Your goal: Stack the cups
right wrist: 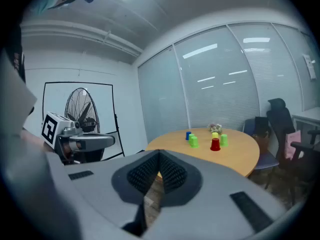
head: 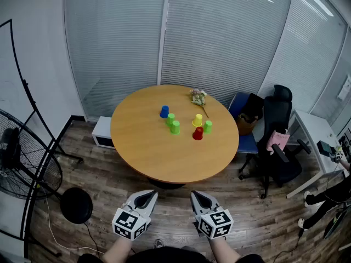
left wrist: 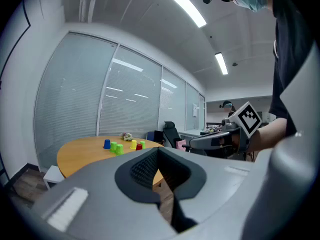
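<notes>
The cups stand rim-down in a loose cluster a little beyond the middle of the round wooden table (head: 148, 158), none nested yet: a blue cup (head: 164, 112) farthest back on the left; a green cup (head: 170, 119) with a second green cup (head: 175, 127) just beside it; to the right a yellow cup (head: 197, 120), a red cup (head: 198, 133) and a third green cup (head: 208, 126) close together; spread singly like this, each seems laid out to be picked on its own. A small bunch of dried flowers (head: 198, 97) lies behind them, apart from the cluster.

The left gripper (head: 149, 194) and the right gripper (head: 196, 195) hang side by side over the floor, well short of the table's near edge; both have their jaws pressed together with nothing between the pads, which reads as a resting pose before any reach.

No brand or lettering is legible on the cups; the marker cube (head: 130, 223) on the left gripper bears only black-and-white squares, as does the right one's.
</notes>
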A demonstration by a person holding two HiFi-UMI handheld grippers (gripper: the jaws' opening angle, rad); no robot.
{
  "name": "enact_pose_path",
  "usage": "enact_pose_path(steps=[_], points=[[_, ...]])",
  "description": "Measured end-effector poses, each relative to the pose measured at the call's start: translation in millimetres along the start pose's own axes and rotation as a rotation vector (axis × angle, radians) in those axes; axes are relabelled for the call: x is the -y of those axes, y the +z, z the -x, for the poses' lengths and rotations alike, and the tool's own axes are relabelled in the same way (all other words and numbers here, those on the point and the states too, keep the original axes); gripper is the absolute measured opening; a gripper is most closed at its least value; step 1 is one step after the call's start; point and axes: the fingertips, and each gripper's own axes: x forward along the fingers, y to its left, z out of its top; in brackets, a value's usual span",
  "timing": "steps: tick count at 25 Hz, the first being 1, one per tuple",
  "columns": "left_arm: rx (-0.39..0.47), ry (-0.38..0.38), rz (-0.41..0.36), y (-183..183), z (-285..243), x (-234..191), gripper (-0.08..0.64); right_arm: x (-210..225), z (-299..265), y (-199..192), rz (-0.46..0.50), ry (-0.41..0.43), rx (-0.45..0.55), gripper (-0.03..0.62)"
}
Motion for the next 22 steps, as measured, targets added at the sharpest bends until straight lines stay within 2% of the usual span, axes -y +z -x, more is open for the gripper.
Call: enact_pose_path(steps=[6,10,11,12,13,14,22], points=[[0.017,-0.012,0.012,2,-4,-3,0.011,-5,-6,3,0.007,0.014,0.002,0.014],[0.028,-0.036,0.023,2,-18,0,0.021,6,-13,5,-0.038,0.031,0.039,0.019],[0.023,-0.046,0.031,0,-23,1,0.027,12,-16,5,-0.043,0.029,0.038,0.046],[0.015,-0.049,0.040,-2,-28,2,0.053,17,-20,5,-0.043,0.025,0.033,0.118],[0.004,-0.045,0.047,-3,-35,2,0.111,23,-23,5,-0.041,0.024,0.027,0.187],[-0.006,-0.036,0.051,-4,-41,1,0.157,29,-27,6,-0.040,0.028,0.023,0.196],[-0.020,0.058,0.049,3,-106,-12,0.161,89,-56,16,-0.021,0.103,0.000,0.196]])
